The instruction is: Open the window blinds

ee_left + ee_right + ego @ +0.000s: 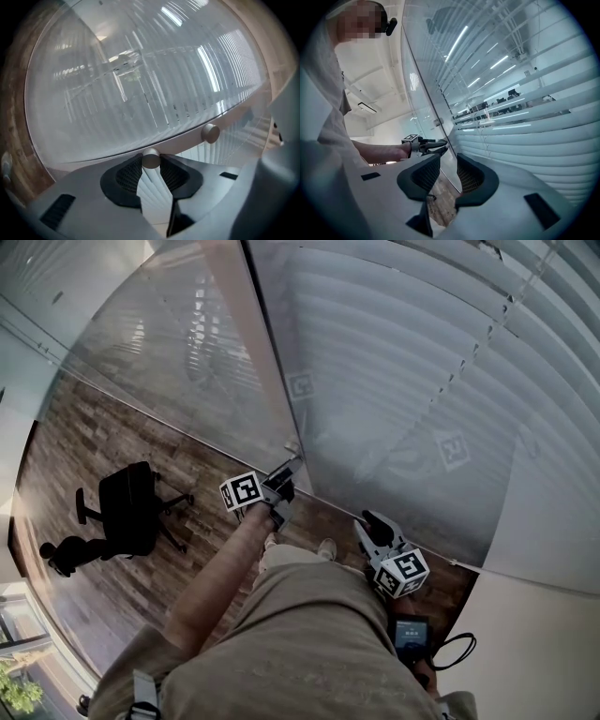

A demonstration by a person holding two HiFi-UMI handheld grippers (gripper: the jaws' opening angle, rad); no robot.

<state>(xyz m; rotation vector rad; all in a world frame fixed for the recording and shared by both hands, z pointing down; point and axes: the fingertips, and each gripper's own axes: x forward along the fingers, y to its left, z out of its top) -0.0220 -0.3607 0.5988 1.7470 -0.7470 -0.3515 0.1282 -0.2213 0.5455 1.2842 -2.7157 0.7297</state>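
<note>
Only left gripper view shows left hand-held gripper (151, 165) clamped on knob (151, 159); right hand-held gripper (447, 164) apart.

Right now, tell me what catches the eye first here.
White slatted blinds fill the upper right of the head view. At their frame the left gripper is clamped on a small round knob, with a second knob to its right. The right gripper hangs open and empty; a black office chair stands at the head view's left.
</note>
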